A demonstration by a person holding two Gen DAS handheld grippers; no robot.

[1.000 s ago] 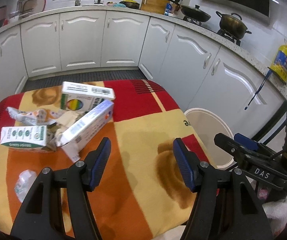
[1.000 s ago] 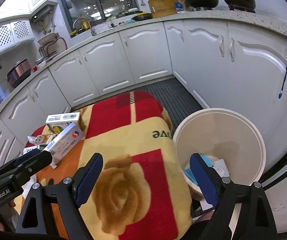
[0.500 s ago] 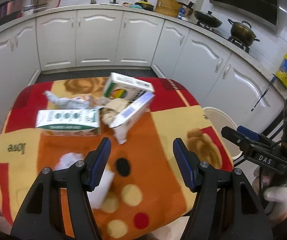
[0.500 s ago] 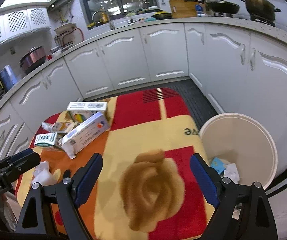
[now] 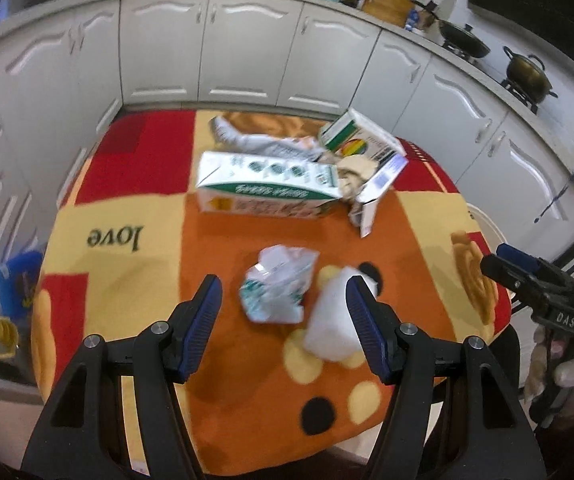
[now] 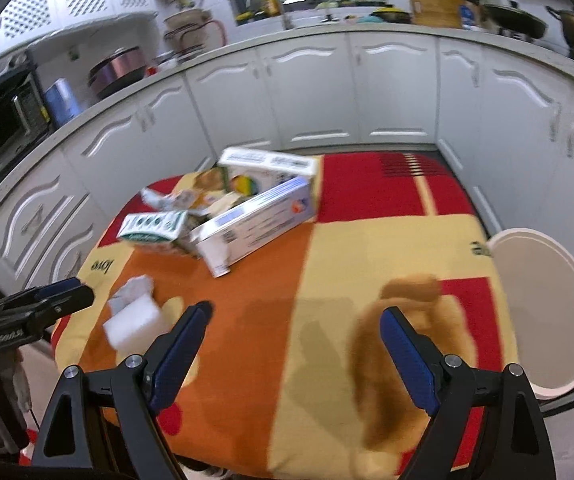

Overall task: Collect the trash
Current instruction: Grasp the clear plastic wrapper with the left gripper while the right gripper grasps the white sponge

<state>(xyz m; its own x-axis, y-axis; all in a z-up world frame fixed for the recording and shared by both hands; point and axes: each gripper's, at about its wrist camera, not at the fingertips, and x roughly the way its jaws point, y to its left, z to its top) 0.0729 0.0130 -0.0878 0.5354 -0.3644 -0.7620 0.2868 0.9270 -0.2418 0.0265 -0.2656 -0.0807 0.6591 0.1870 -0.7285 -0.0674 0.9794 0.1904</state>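
Note:
Trash lies on a table under a red, yellow and orange cloth (image 5: pixel 147 216). My left gripper (image 5: pixel 283 300) is open above a crumpled plastic wrapper (image 5: pixel 279 284) and a white crumpled tissue (image 5: pixel 333 328). Further back lie a green-and-white carton (image 5: pixel 267 188), a blue-and-white box (image 5: pixel 383 180), a rainbow-printed box (image 5: pixel 359 136) and a crumpled packet (image 5: pixel 263 142). My right gripper (image 6: pixel 291 344) is open and empty over the cloth (image 6: pixel 367 248). The white bin (image 6: pixel 547 312) stands at the table's right edge. The boxes (image 6: pixel 255 220) and tissue (image 6: pixel 135 320) also show in the right wrist view.
White kitchen cabinets (image 5: pixel 247 52) curve around behind the table. Pots stand on the stove (image 5: pixel 527 72) at the back right. A blue bag (image 5: pixel 19 280) sits on the floor left of the table. The other gripper (image 5: pixel 543 292) shows at the right edge.
Both grippers have swung left and back from the bin side. The wrapper and tissue now lie between my left fingers; the bin has slid to the right edge of the right wrist view.

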